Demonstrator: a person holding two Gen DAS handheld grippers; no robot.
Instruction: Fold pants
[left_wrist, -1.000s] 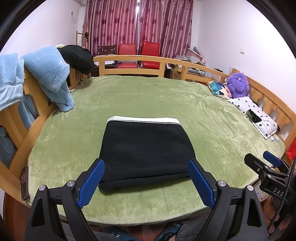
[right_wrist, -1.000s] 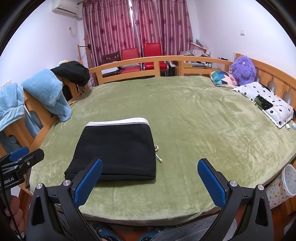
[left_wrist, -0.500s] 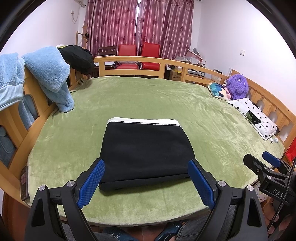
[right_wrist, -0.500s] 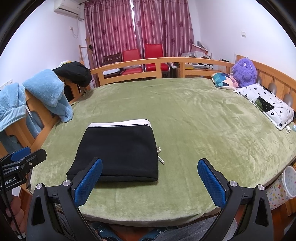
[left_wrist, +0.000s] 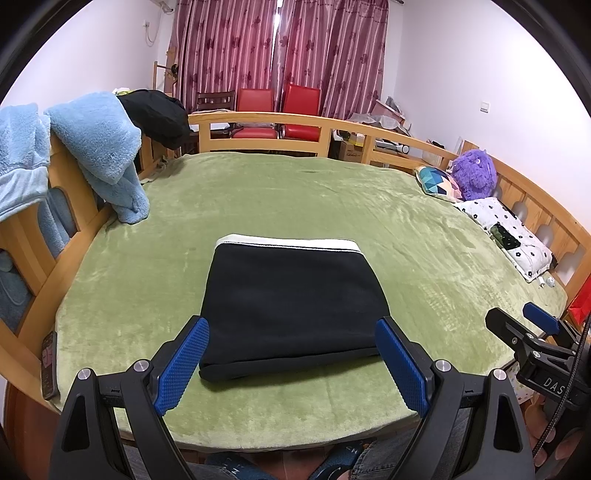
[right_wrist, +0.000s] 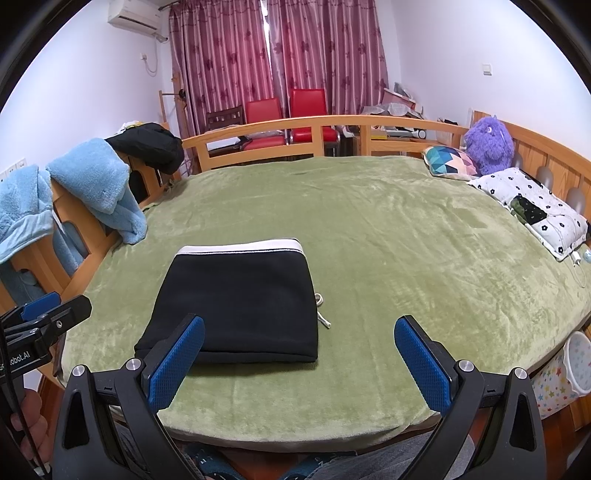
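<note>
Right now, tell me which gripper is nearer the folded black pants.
Left. The left gripper hangs open, centred on the pants' near fold, not touching. The right gripper is open too, off their right side.

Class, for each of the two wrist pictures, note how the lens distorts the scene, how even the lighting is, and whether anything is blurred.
Left wrist view: fisheye bends the bed rail into an arc, corners go black, light is soft and even, folded pants are sharp. Right wrist view: same curved distortion and dark corners; only a faint shadow under the pants; no blur.
</note>
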